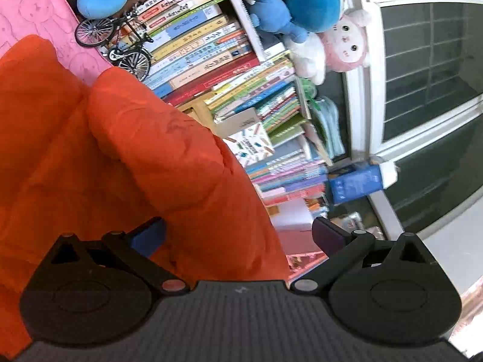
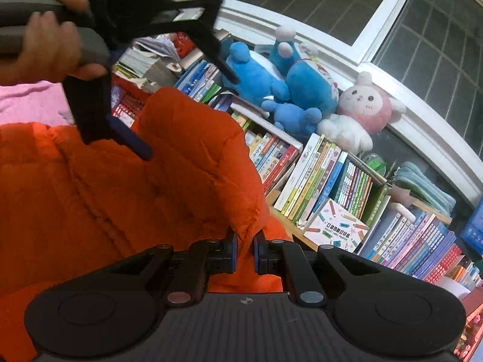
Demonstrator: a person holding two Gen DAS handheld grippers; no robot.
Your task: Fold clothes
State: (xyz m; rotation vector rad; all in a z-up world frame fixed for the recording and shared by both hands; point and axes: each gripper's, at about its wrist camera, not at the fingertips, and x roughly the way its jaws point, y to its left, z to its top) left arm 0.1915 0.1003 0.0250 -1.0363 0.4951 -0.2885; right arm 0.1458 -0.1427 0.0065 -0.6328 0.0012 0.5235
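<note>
A puffy orange jacket (image 1: 126,150) fills the left half of the left wrist view, bunched into thick rolls. My left gripper (image 1: 238,235) stands wide open, with jacket fabric lying across the gap between its jaws. In the right wrist view the jacket (image 2: 120,187) is lifted into a peak. My right gripper (image 2: 244,250) is shut on a pinched fold at the jacket's edge. A hand (image 2: 51,51) holds the left gripper (image 2: 190,116) at the upper left, open, with one blue-padded finger (image 2: 129,140) resting on the orange fabric.
Shelves packed with books (image 2: 332,187) stand close behind the jacket. Blue plush toys (image 2: 289,78) and a pink plush rabbit (image 2: 362,108) sit on top, below a white-framed window (image 2: 392,15). A model bicycle (image 1: 117,39) and a pink bunny-print cloth (image 1: 33,12) lie at the left.
</note>
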